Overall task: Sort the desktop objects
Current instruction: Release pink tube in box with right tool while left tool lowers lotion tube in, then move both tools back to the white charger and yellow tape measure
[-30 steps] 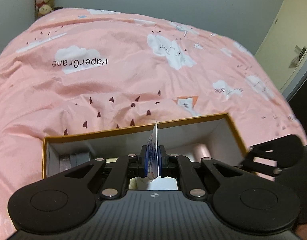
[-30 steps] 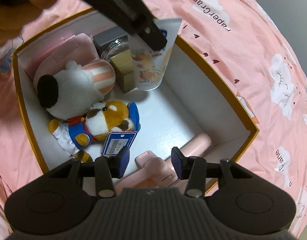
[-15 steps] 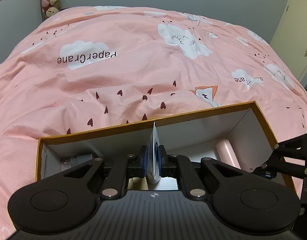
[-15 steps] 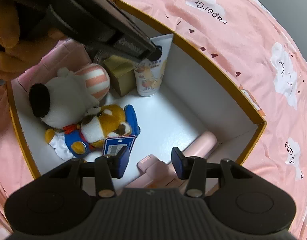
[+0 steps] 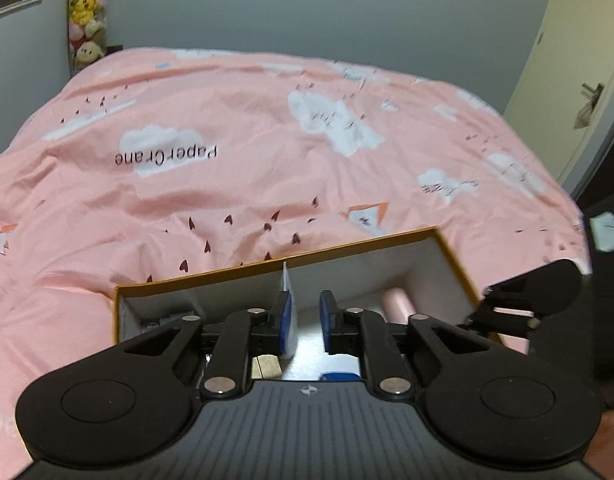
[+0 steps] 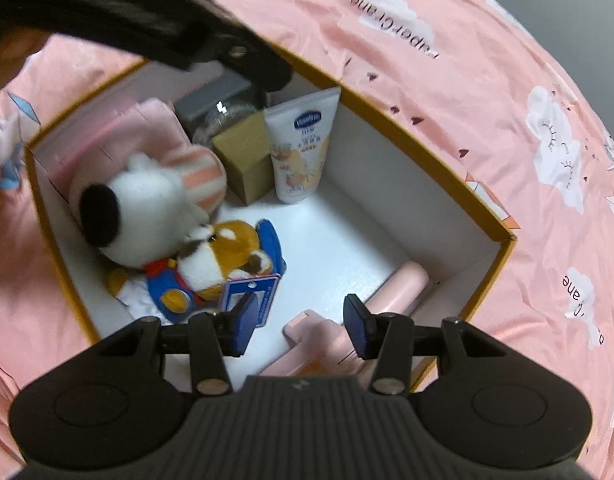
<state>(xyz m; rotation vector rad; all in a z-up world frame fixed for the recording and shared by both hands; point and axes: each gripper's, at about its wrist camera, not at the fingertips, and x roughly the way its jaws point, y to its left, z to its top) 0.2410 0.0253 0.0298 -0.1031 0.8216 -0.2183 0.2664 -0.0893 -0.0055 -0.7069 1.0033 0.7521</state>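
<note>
An orange-rimmed white box [image 6: 459, 176] lies on the pink bed. A white lotion tube [image 6: 303, 148] stands cap-down against its far wall beside a tan carton [image 6: 243, 160]. My left gripper [image 5: 305, 320] is open above the box, and the tube's crimped end [image 5: 286, 288] leans by its left finger. Its black arm shows in the right wrist view [image 6: 179, 28] just above the tube. My right gripper [image 6: 301, 322] is open and empty over the box's near end, above a pink device [image 6: 327, 344].
The box also holds a white dog plush [image 6: 147, 204], an orange dog plush with a blue tag [image 6: 219, 264], a pink roll [image 6: 403, 284], a glass jar [image 6: 223, 120] and a grey box [image 6: 211, 96]. Pink bedding [image 5: 267, 152] surrounds the box. A door [image 5: 579, 80] is at right.
My left gripper has opened and let go of the lotion tube, which now stands in the box. The left gripper has risen slightly. My right gripper stays open over the box.
</note>
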